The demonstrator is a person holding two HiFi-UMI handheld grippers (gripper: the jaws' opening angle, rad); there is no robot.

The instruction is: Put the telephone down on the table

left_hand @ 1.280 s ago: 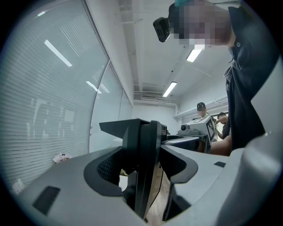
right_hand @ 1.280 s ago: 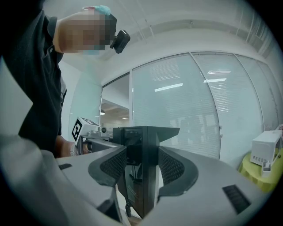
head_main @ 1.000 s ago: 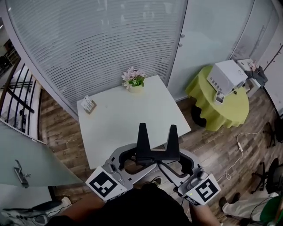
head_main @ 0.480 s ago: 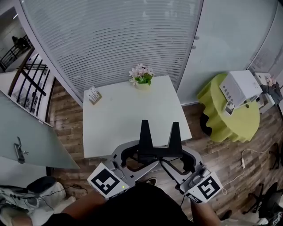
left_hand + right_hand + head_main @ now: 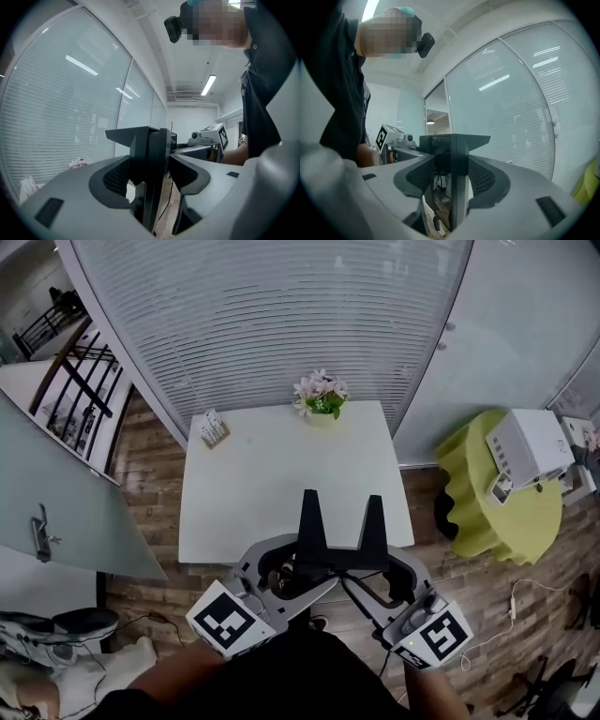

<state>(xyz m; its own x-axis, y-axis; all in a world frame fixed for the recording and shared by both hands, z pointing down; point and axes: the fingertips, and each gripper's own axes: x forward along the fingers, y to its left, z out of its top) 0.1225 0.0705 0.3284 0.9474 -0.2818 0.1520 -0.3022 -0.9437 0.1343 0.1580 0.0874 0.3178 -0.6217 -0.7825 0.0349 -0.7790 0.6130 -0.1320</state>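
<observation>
The telephone (image 5: 337,542) is a black piece with two upright prongs, held in the air between both grippers. In the head view it shows over the near edge of the white square table (image 5: 253,493). My left gripper (image 5: 292,570) is shut on its left side and my right gripper (image 5: 377,570) on its right side. The left gripper view has the black telephone (image 5: 151,154) clamped between the grey jaws of the left gripper (image 5: 147,176). Seen from the right gripper view, the telephone (image 5: 454,154) fills the gap of the right gripper (image 5: 452,177).
A pot of pink flowers (image 5: 321,401) stands at the table's far edge and a small card holder (image 5: 214,430) at its far left corner. To the right is a round table with a green cloth (image 5: 487,507) bearing a white machine (image 5: 534,442). A glass wall with blinds runs behind.
The head view has swung, so the white table now lies straight ahead and lower in the picture. Both grippers keep the same hold on the telephone.
</observation>
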